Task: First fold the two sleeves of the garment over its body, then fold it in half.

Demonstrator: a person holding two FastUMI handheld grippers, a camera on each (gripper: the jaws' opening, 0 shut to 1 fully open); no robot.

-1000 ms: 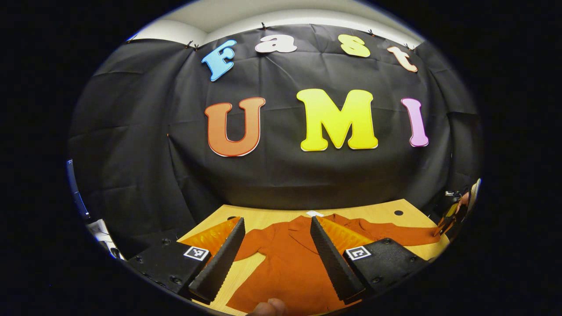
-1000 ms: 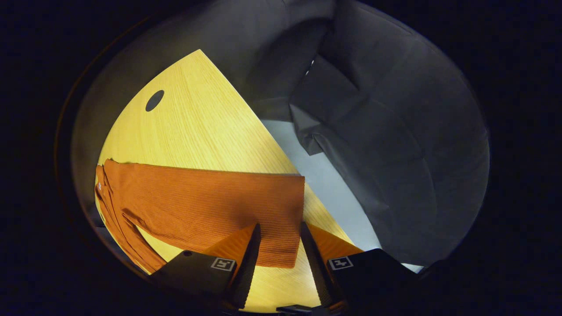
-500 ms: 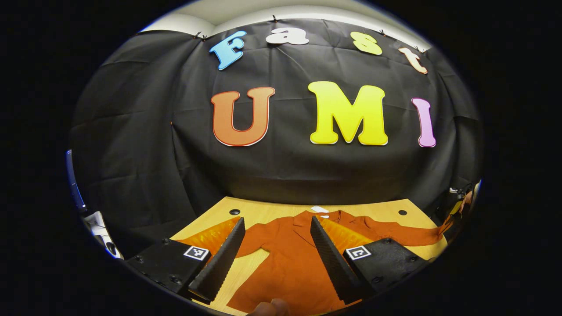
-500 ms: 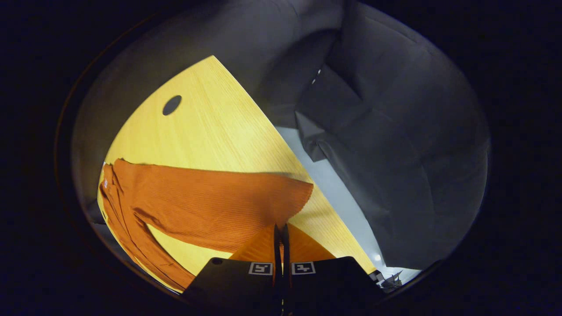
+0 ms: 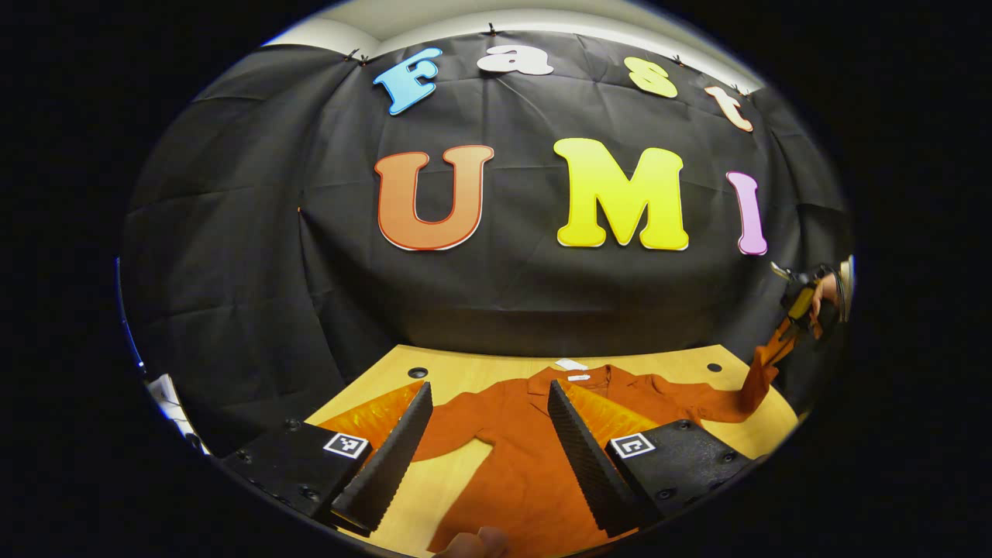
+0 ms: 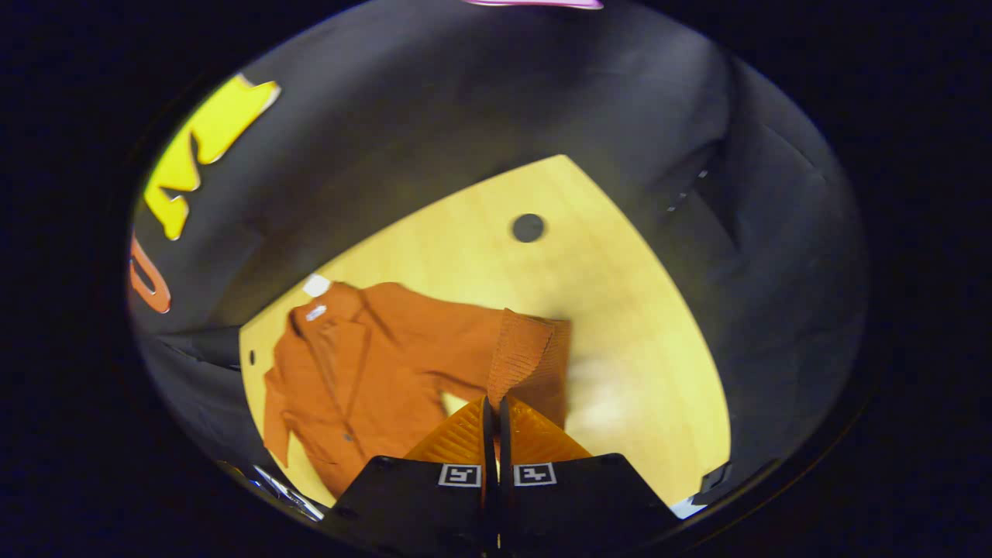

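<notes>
An orange long-sleeved garment (image 5: 535, 449) lies collar-far on the wooden table (image 5: 465, 372), front side up. My left gripper (image 5: 484, 446) hovers open over its body, near the left shoulder, holding nothing. Off at the right edge of the left gripper view, my right gripper (image 5: 794, 314) is raised above the table. In the right gripper view my right gripper (image 6: 493, 403) is shut on the cuff of the right sleeve (image 6: 527, 364), which hangs lifted off the table, the garment (image 6: 349, 380) spread below it.
The table (image 6: 620, 310) has a dark round hole (image 6: 528, 227) near its far right corner and another (image 5: 418, 373) at the far left. A fingertip (image 5: 477, 542) shows at the bottom of the left gripper view. Black cloth walls close in behind and beside the table.
My right gripper shut on the sleeve cuff and has lifted it off the table, swinging toward the garment's body. My left gripper stayed open, drifting only a little.
</notes>
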